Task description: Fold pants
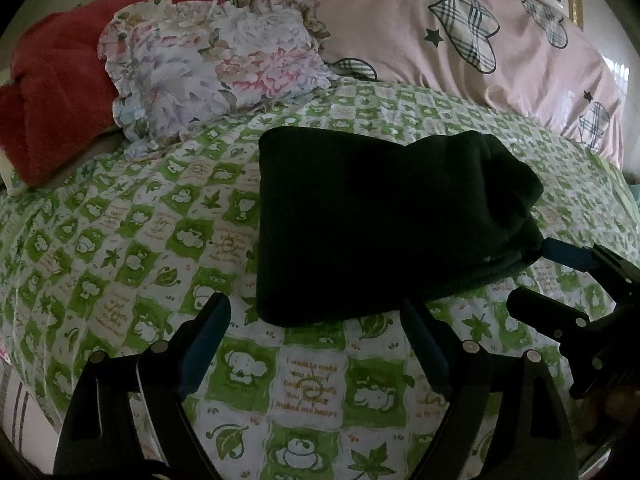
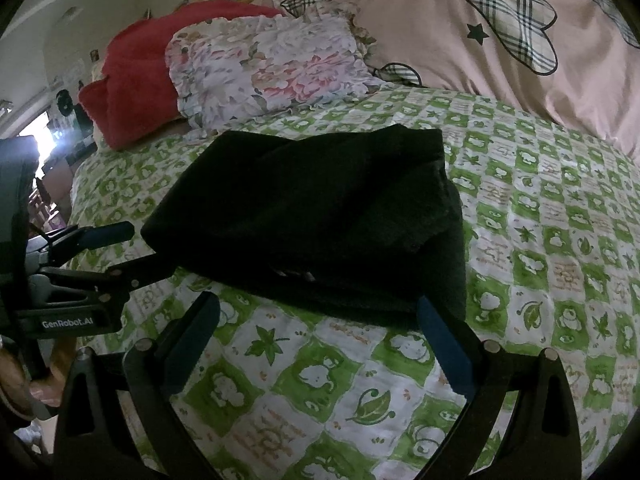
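- Two claws, left claw [image 1: 316, 320] and right claw [image 2: 320, 316], hang spread and empty beside the folded black pants [image 1: 376, 224] on the bed [image 1: 120, 240].
- Folding looks finished; only tidying likely remains.

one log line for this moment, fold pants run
stage: fold looks done | pants: compact dark bundle on green checked sheet | left gripper: open, empty | right gripper: open, empty

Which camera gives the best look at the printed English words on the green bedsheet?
The left wrist view: one white square of the green bedsheet sits close between the open left tool's fingers, so its wording reads fairly clearly. In the right wrist view the same kind of lettering is smaller, angled and too blurred to read.
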Action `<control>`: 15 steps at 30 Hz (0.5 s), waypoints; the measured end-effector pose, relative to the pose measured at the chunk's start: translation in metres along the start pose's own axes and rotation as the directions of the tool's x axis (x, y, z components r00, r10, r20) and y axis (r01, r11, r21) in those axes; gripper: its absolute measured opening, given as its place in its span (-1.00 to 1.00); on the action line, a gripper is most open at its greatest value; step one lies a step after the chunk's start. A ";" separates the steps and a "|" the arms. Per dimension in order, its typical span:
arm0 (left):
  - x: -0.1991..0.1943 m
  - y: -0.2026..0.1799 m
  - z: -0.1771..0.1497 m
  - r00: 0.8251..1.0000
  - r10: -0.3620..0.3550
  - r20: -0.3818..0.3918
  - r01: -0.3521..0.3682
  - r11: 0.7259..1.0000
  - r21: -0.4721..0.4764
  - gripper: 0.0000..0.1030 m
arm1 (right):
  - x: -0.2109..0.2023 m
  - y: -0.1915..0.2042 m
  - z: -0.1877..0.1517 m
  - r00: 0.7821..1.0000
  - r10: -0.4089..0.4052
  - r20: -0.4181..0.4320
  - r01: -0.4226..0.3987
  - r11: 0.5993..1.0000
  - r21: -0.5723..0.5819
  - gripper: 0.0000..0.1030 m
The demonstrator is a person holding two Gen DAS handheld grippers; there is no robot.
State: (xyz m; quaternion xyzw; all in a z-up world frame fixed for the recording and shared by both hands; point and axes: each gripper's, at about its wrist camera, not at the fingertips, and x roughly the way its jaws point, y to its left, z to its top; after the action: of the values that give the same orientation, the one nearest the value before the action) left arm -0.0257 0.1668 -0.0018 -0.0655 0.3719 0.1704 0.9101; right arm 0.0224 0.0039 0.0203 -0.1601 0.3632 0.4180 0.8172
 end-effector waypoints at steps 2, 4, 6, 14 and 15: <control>0.001 0.000 0.001 1.000 -0.001 0.001 0.001 1.000 -0.001 0.71 | 0.000 0.000 0.001 1.000 0.001 0.005 -0.001 1.000 -0.001 0.92; 0.000 0.000 0.001 1.000 0.000 0.002 0.000 1.000 -0.003 0.72 | 0.000 0.001 0.001 1.000 0.002 0.007 -0.002 1.000 -0.002 0.92; 0.001 0.000 0.001 1.000 0.001 0.002 -0.001 1.000 -0.005 0.72 | 0.000 0.001 0.001 1.000 0.002 0.007 -0.002 1.000 -0.002 0.92; 0.001 -0.001 0.002 1.000 0.003 0.008 -0.003 1.000 -0.004 0.73 | 0.001 0.002 0.003 1.000 0.004 0.008 -0.004 1.000 -0.007 0.92; 0.001 0.001 0.002 1.000 0.002 0.008 -0.002 1.000 -0.005 0.73 | 0.001 0.002 0.003 1.000 0.004 0.008 -0.003 1.000 -0.008 0.92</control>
State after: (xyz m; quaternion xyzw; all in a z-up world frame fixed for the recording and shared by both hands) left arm -0.0238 0.1683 -0.0011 -0.0669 0.3677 0.1728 0.9113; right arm 0.0227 0.0074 0.0221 -0.1611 0.3585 0.4215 0.8172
